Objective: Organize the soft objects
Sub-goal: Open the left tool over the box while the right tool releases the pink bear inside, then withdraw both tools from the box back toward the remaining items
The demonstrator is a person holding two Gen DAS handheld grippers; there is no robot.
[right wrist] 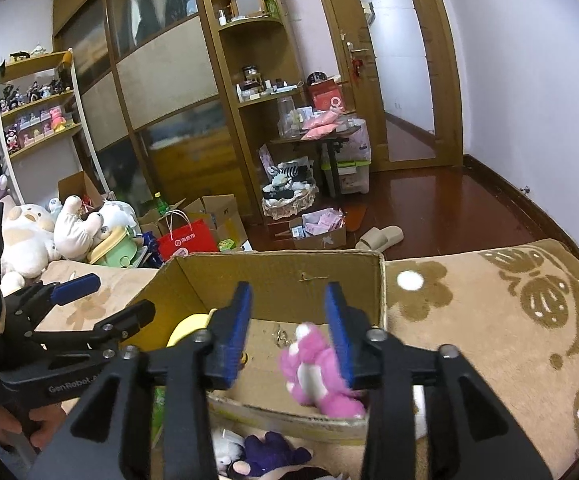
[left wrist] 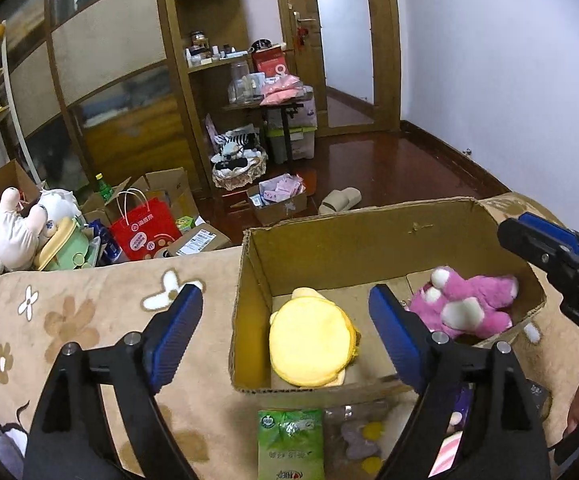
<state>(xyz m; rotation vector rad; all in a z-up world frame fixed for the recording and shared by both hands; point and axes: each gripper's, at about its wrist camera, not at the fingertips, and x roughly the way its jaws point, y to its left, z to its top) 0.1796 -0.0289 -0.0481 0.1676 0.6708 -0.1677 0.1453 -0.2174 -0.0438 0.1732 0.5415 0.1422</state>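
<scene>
An open cardboard box (left wrist: pixel 369 248) (right wrist: pixel 281 276) stands on a tan floral blanket (left wrist: pixel 89 320). Inside it lie a round yellow plush (left wrist: pixel 309 344) (right wrist: pixel 189 328) on the left and a pink and white plush bear (left wrist: pixel 465 304) (right wrist: pixel 317 372) on the right. My left gripper (left wrist: pixel 285 320) (right wrist: pixel 117 298) hangs open over the box's left half, the yellow plush below the gap and touching neither pad. My right gripper (right wrist: pixel 288 332) (left wrist: pixel 517 228) is open above the box's right side. The pink bear sits lower, beside its right finger (right wrist: pixel 339 336), free of the pads.
In front of the box lie a green packet (left wrist: pixel 291 444), a clear bag of small items (left wrist: pixel 359 436) and a purple plush (right wrist: pixel 273 454). Large white plush toys (left wrist: pixel 17 228), a red paper bag (left wrist: pixel 145 232) and cartons crowd the floor past the blanket's left end.
</scene>
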